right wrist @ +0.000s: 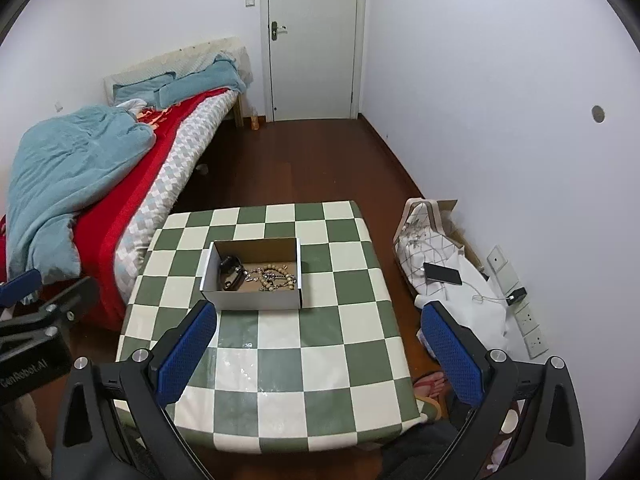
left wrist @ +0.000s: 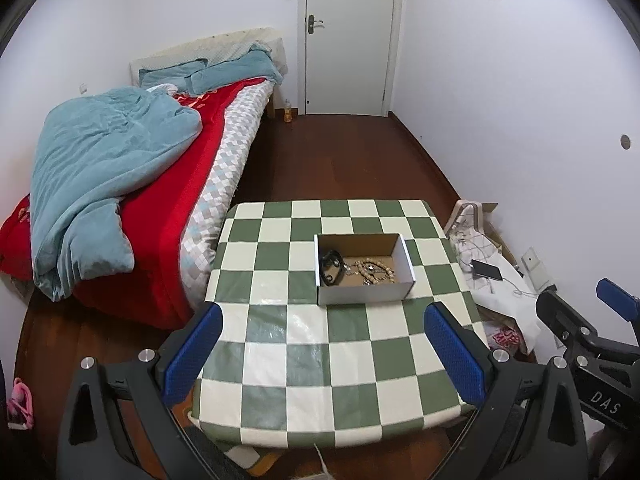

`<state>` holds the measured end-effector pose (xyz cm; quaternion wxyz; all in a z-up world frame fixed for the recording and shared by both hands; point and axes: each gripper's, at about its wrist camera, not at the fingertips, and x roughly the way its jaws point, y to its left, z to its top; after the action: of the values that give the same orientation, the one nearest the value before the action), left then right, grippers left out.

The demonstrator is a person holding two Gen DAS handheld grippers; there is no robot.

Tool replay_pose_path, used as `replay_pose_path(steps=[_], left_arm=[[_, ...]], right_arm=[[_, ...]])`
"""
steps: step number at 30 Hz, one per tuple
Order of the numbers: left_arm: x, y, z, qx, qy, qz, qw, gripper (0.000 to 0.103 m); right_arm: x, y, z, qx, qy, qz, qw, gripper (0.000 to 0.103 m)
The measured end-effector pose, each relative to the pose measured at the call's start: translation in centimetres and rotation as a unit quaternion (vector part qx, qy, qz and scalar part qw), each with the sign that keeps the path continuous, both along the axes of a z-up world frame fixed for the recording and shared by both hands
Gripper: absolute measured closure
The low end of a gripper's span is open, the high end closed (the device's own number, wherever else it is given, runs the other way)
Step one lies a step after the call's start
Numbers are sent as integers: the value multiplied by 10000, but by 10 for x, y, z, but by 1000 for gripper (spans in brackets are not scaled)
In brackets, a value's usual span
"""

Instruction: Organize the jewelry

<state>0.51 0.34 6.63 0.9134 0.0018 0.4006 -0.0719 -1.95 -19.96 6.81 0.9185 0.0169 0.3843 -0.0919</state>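
Note:
A small white cardboard box stands on the green-and-white checked table. Inside lie a black bracelet on the left and a beaded necklace with chains on the right. My left gripper is open and empty, held above the table's near half, short of the box. My right gripper is open and empty, above the table's near right part. The right gripper also shows in the left wrist view, and the left gripper in the right wrist view.
A bed with a blue quilt and red cover lies left of the table. A white bag with a phone and cables sits on the floor to the right, by the wall sockets. A closed door is at the back.

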Motion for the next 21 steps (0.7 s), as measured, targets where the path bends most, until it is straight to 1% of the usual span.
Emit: replay_pose_path(steps=[4,12,17,21], left_arm=[[-11,3,5,-81,86,29,9999,0],[-22,6,17,-16,61,48,10000,0],[-16,6,23,67,-18,171,9998,0],[-3,4,30,120,-85,252,9996,0]], right_arm=[[-18,3,12,-7,-32,53,10000,0],[-43,9,27,55,-31,96,9999,0],[-44,9,33,53,-36,92,9999,0],[-33,8,40,-19,-46,80,10000,0]])
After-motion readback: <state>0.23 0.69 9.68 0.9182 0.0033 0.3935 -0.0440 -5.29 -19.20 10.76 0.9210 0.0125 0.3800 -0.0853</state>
